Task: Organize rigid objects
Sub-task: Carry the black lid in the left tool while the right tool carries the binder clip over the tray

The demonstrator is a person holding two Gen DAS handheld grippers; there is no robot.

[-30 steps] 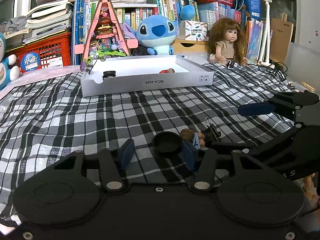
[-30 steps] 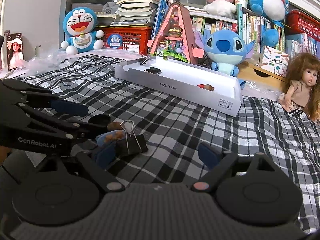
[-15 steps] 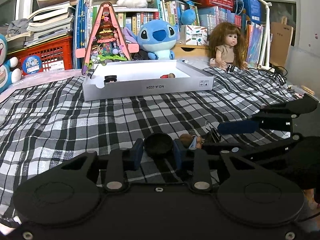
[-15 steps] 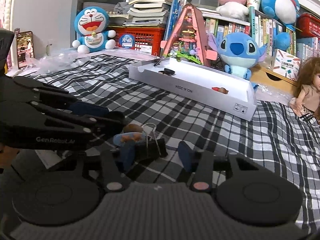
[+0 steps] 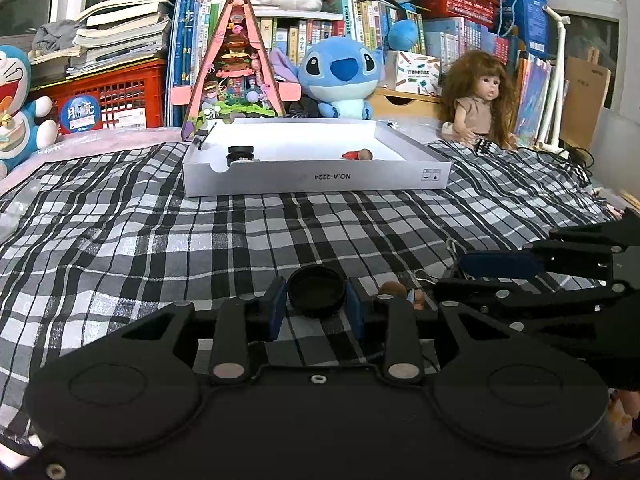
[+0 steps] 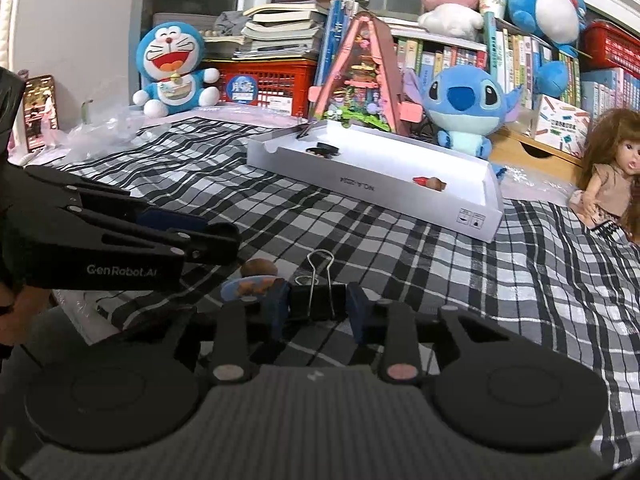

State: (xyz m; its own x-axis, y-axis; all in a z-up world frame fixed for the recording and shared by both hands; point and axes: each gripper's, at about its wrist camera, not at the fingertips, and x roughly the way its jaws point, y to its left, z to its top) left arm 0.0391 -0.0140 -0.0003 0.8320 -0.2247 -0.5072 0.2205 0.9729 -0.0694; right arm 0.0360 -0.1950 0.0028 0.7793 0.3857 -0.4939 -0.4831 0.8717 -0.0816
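The left gripper [image 5: 317,308] has its blue pads pressed on either side of a small round black plastic cap [image 5: 317,291], which sits on the black-and-white checked cloth [image 5: 160,248]. The right gripper [image 6: 318,311] is closing on a black metal binder clip [image 6: 318,304] with silver wire handles; the clip is between its pads, and they look to be touching its sides.

The risks, as I judge them: the cap is shallow and held low on the pads, so it could pop free on lifting. The clip's wire handles swing — they could catch the cloth or the little brown-headed toy figure with a blue body [image 6: 256,280] lying just beside it. The two grippers work close together and could knock each other when they rise. The cloth is soft and creased, so a dragged fingertip would pull it.

Beyond, a shallow white cardboard box tray [image 5: 316,178] lies on the cloth, already holding a black cap and a small red-and-brown piece. Behind it stand a blue plush toy [image 5: 340,76], a long-haired doll [image 5: 478,108], a red plastic crate [image 5: 116,100] and crowded bookshelves.
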